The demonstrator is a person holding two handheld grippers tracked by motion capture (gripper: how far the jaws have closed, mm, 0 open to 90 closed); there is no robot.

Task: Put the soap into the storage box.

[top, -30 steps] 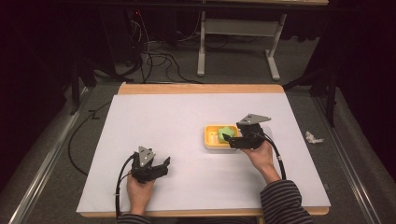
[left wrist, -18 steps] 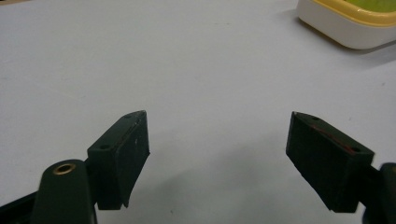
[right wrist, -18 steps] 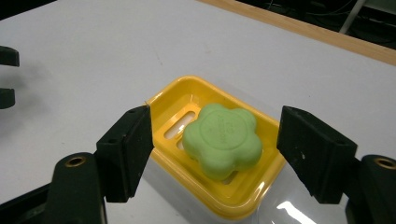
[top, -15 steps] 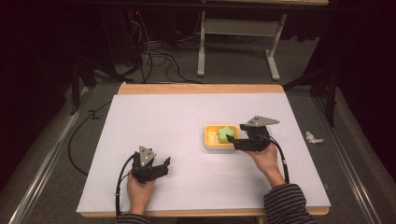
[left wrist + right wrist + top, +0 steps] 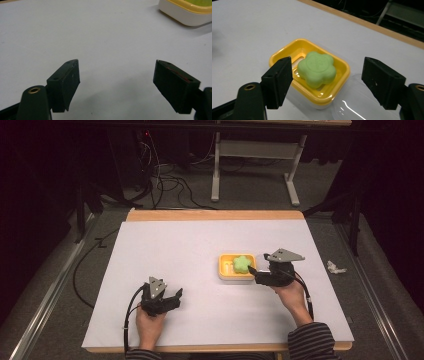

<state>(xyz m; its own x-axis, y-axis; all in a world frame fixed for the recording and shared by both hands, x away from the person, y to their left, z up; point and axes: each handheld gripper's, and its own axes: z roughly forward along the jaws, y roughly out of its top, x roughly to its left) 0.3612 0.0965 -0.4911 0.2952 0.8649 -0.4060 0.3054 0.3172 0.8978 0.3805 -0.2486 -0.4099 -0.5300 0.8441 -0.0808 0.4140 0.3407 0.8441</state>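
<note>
We judge the work barely begun: the green flower-shaped soap bar [image 5: 317,68] lies untouched in its glossy yellow plastic dish [image 5: 341,82], right of centre on the white table [image 5: 175,255]. Our right tongs [image 5: 327,82] hover wide open just beside it, over a clear plastic lid [image 5: 359,107]. Our left tongs [image 5: 116,87], also wide, hold nothing near the table's near edge.

Left gripper [image 5: 117,83] jaws wide apart over white table [image 5: 100,37]; dish [image 5: 186,11] beyond.
</note>
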